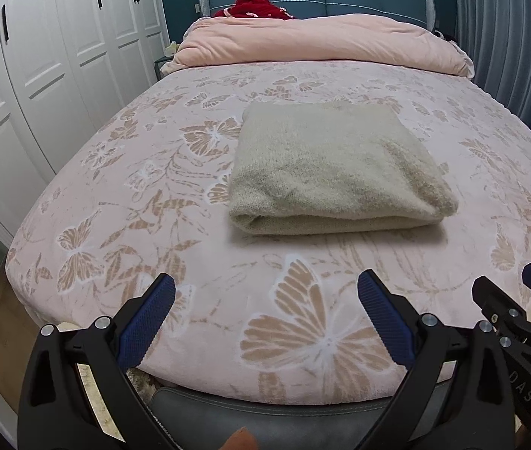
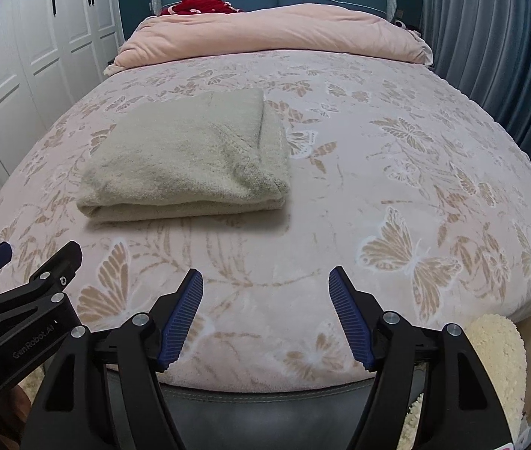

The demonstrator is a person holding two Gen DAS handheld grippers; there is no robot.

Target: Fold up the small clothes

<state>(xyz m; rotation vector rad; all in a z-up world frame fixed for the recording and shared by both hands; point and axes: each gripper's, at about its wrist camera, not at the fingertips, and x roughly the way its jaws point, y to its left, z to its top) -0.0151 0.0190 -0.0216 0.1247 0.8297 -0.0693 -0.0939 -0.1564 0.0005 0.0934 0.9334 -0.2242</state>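
Note:
A beige knitted garment (image 1: 336, 168) lies folded into a thick rectangle on the pink butterfly-patterned bed (image 1: 152, 187). It also shows in the right wrist view (image 2: 186, 157), left of centre. My left gripper (image 1: 265, 285) is open and empty, hovering over the bed's foot edge, short of the garment. My right gripper (image 2: 265, 277) is open and empty, also over the foot edge, to the right of the garment. Each gripper shows in the other's view: the right gripper (image 1: 528, 292) at the right edge, the left gripper (image 2: 29, 258) at the left edge.
A rolled pink duvet (image 1: 321, 41) lies across the head of the bed, with a red cloth (image 1: 257, 5) behind it. White wardrobe doors (image 1: 40, 75) stand on the left, blue-grey curtains (image 2: 490, 56) on the right. A cream fluffy rug (image 2: 498, 356) lies at the right of the bed's foot.

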